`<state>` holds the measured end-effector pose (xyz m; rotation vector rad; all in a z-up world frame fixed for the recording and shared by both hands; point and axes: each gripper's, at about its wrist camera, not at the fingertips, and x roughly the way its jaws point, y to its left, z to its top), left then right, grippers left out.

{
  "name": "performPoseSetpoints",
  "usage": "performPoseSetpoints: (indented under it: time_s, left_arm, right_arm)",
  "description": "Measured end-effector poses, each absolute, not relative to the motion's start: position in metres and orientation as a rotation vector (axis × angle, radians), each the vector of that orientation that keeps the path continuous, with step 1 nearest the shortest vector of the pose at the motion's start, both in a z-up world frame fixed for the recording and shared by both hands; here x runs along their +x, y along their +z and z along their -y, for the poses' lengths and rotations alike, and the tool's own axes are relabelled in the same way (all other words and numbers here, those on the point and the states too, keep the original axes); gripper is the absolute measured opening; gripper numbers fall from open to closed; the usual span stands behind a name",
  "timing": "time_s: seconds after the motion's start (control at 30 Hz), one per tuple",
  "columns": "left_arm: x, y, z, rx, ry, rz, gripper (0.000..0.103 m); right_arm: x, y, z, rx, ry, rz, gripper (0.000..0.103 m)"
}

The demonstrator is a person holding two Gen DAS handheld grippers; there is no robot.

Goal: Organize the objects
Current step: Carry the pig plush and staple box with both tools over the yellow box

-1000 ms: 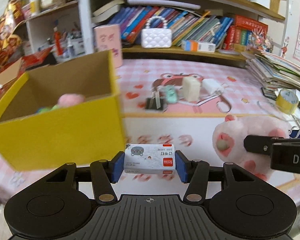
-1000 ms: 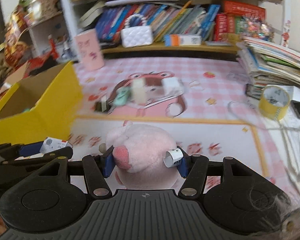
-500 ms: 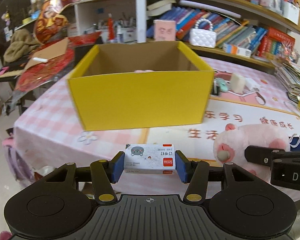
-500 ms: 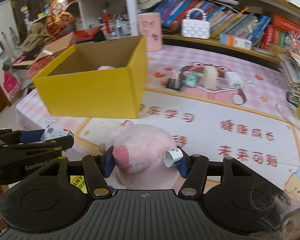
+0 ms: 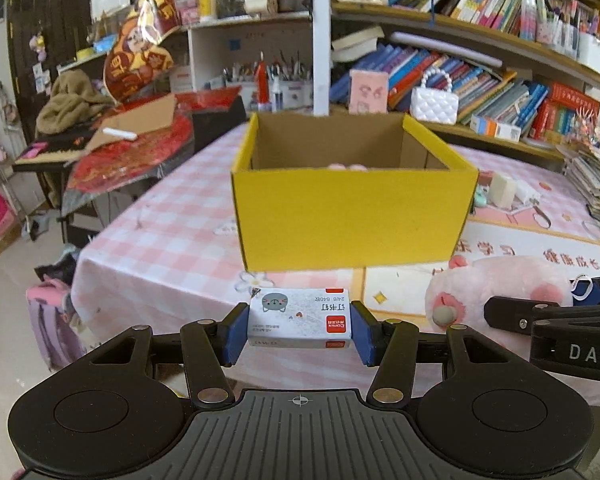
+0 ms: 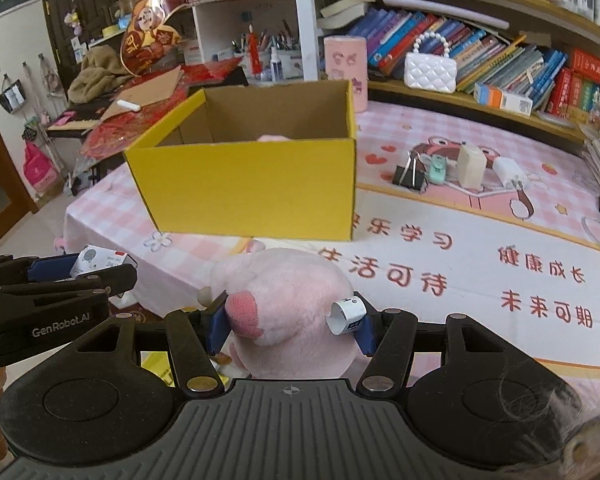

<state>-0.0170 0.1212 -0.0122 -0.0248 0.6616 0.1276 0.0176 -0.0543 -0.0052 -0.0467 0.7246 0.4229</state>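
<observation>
While held back, yellow box [image 5: 352, 216] now farther.

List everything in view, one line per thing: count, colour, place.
Box: 1, yellow, open, on the table.
Staple box: 1, white, in left claw.
Plush toy: 1, pink, in right claw.
Binder clip: 1, black, right of box.
Charger: 1, white, beyond the clip.
Handbag: 1, white, on the shelf.
Tablecloth: 1, pink check, under everything.
Left claw: closed on staple box.
Right claw: closed on plush toy.
</observation>
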Motion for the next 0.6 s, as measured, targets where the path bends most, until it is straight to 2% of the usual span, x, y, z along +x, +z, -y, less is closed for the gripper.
performPoseSetpoints:
  time_s: [0.6]
  left_arm:
    - [0.014,0.033,-0.140,-0.087,0.100,-0.489,0.052]
  right_arm:
    - [0.050,0.041,0.038,-0.011,0.362,-0.579,0.056]
